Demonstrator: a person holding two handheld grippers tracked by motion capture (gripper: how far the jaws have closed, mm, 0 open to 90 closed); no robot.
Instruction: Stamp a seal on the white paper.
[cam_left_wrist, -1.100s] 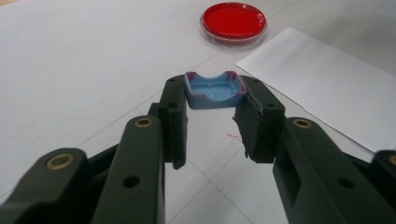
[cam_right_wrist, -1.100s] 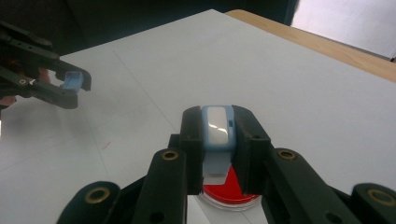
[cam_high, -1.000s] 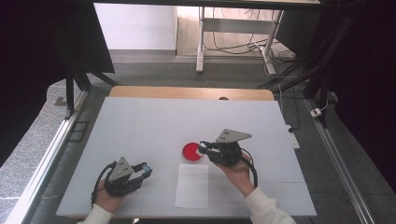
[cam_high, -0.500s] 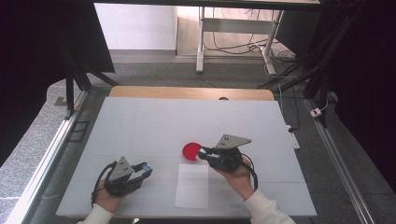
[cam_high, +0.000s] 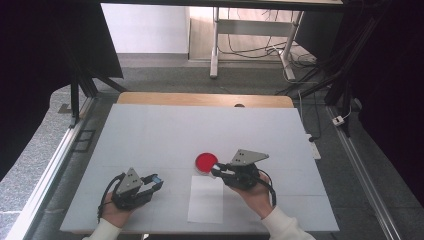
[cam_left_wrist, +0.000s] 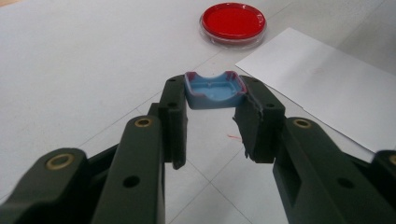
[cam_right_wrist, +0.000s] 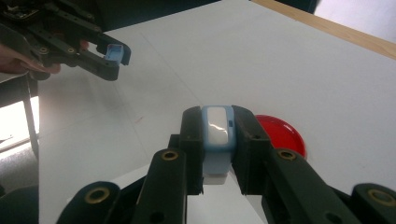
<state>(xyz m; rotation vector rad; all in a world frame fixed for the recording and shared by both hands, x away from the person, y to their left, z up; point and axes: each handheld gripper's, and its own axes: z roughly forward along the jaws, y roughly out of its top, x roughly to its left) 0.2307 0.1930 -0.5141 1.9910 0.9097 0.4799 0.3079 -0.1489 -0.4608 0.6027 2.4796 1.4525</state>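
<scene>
In the left gripper view, my left gripper (cam_left_wrist: 215, 100) is shut on a small blue cap (cam_left_wrist: 214, 90) with reddish edges, its hollow side up. It hovers low at the table's near left (cam_high: 156, 181). My right gripper (cam_right_wrist: 217, 122) is shut on a light-blue block with a white face (cam_right_wrist: 217, 140). That gripper (cam_high: 216, 170) sits just near-right of a round red dish (cam_high: 206, 161), above the far edge of a white paper sheet (cam_high: 206, 199). The right gripper view also shows the left gripper (cam_right_wrist: 109, 58) with the blue cap (cam_right_wrist: 114, 52), and the red dish (cam_right_wrist: 280, 133) behind the right jaw.
The white table (cam_high: 150, 130) has a wooden strip along its far edge (cam_high: 200, 99). The dish (cam_left_wrist: 232, 21) and paper (cam_left_wrist: 327, 88) lie ahead and to the right of the left gripper. Dark frames and cables stand beyond the table.
My right gripper has drawn back toward the near edge with the block, ending beside the dish and over the paper's far edge. The left gripper has stayed put.
</scene>
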